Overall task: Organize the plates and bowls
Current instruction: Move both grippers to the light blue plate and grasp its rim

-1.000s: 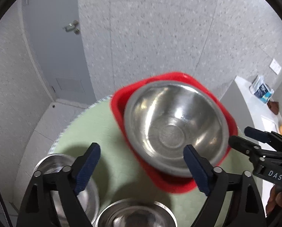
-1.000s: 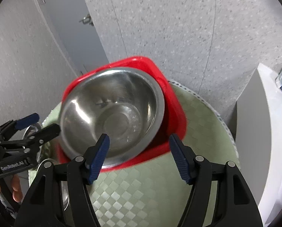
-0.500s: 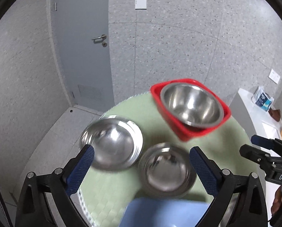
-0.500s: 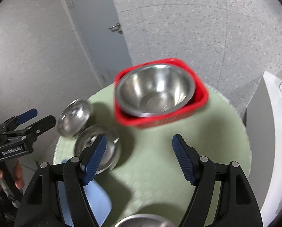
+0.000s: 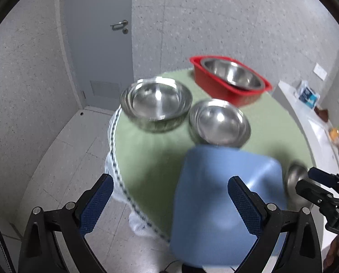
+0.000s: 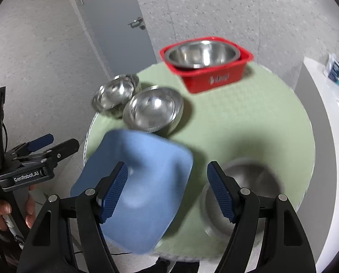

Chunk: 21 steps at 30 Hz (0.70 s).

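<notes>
A round green table (image 5: pixel 151 159) (image 6: pixel 249 122) carries a red bin (image 5: pixel 228 91) (image 6: pixel 214 77) at the far side with a steel bowl (image 5: pixel 233 72) (image 6: pixel 201 53) inside it. Two steel bowls stand side by side mid-table, one to the left (image 5: pixel 155 102) (image 6: pixel 114 93) and one to the right (image 5: pixel 219 122) (image 6: pixel 153 111). Another steel bowl (image 6: pixel 244 193) (image 5: pixel 294 179) sits at the near right. A blue bin (image 5: pixel 214 204) (image 6: pixel 137 186) sits at the near edge. My left gripper (image 5: pixel 170 202) is open and empty above the near-left edge. My right gripper (image 6: pixel 167 193) is open and empty above the near edge.
A grey door (image 5: pixel 99 34) and speckled wall stand behind the table. A white counter (image 5: pixel 305 118) with small items runs along the right. Tiled floor (image 5: pixel 55 159) lies to the left of the table.
Both grippers have pulled back and up from the red bin, so more of the table, the other bowls and the blue bin now show. Both stay open.
</notes>
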Motion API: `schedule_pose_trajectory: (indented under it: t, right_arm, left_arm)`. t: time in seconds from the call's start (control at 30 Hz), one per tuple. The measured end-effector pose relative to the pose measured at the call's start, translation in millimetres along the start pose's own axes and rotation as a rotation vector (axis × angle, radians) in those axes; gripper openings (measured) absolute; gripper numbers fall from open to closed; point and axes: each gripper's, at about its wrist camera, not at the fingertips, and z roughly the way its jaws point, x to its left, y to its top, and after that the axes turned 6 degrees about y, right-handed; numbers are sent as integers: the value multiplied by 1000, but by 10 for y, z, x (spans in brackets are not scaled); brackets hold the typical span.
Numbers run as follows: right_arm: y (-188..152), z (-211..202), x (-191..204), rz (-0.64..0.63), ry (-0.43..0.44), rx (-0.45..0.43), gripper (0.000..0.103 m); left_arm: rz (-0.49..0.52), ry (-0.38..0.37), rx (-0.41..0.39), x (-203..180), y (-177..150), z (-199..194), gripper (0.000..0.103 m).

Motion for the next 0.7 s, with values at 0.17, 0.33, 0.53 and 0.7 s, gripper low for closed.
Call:
schedule_pose_trajectory:
  t: [0.17,0.33,0.53,0.7]
  right_arm:
    - [-371,-40,143,58,-52,1,74]
    - [-627,14,227,87,-94,18,74]
    - [-795,141,241,119,-109,44,74]
    - [-854,284,228,149,-68,66,66]
  left_arm:
    - [36,-16,30,78,-162,24,99]
    - [54,-37,61,106,-288,102,95]
    - [78,-70,110,86,-357,245,82]
    - [74,-118,161,76,-376,375,61]
